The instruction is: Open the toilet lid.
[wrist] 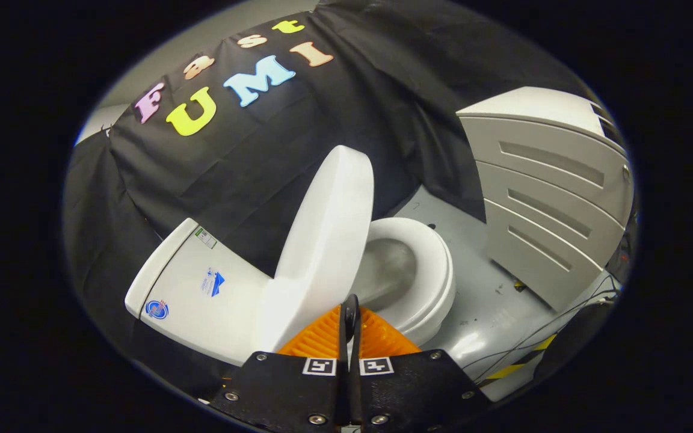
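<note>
The white toilet lid (328,228) is raised and stands almost upright, leaning toward the tank (202,288). Beside it the white seat (431,264) lies down around the open bowl (385,270). My gripper (349,310) is right at the lid's lower edge, where lid and seat meet. Its fingers are pressed together with only a thin slit between them, and nothing shows in that slit. Whether the fingertips touch the lid I cannot tell.
A pale grey cabinet (551,198) with slotted drawer fronts stands beyond the seat. The grey floor (485,300) between toilet and cabinet carries thin cables (539,337) and a yellow-black tape strip (515,367). Black cloth hangs behind the toilet.
</note>
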{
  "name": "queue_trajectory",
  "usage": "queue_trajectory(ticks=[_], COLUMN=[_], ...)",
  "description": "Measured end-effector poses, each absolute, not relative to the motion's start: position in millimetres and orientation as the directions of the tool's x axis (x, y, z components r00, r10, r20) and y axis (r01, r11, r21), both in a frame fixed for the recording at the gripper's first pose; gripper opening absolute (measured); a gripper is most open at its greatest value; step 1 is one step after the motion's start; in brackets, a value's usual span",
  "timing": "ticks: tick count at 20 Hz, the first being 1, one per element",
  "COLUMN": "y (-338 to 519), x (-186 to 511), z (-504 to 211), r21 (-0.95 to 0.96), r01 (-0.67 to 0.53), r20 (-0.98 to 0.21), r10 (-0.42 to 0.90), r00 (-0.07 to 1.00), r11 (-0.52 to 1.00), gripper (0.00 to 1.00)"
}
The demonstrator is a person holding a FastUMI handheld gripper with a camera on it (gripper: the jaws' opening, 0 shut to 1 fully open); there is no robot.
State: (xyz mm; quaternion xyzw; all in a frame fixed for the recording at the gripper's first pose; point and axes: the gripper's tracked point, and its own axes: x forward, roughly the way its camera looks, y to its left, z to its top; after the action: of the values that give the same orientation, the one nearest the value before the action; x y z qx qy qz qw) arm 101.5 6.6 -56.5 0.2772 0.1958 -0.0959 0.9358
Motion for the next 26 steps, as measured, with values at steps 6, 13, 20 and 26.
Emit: queue_trajectory(ticks=[6,13,20,26], y=[24.0,41.7,67.0,91.3], x=[105.3,108.2,111.9,116.2], z=[-32.8,-13.0,12.1,31.5], r21=[0.357,0.278,0.173,0.076], r01=[0.273,0.244,0.223,0.184], r20=[-0.360,-0.306,-0.240,-0.167], r10=[-0.138,-0.155,-0.179,-0.170], r00=[0.923,0.939,0.954,0.971], r11=[0.893,0.929,0.959,0.980], gripper=[0.00,0.00,0.00,0.00])
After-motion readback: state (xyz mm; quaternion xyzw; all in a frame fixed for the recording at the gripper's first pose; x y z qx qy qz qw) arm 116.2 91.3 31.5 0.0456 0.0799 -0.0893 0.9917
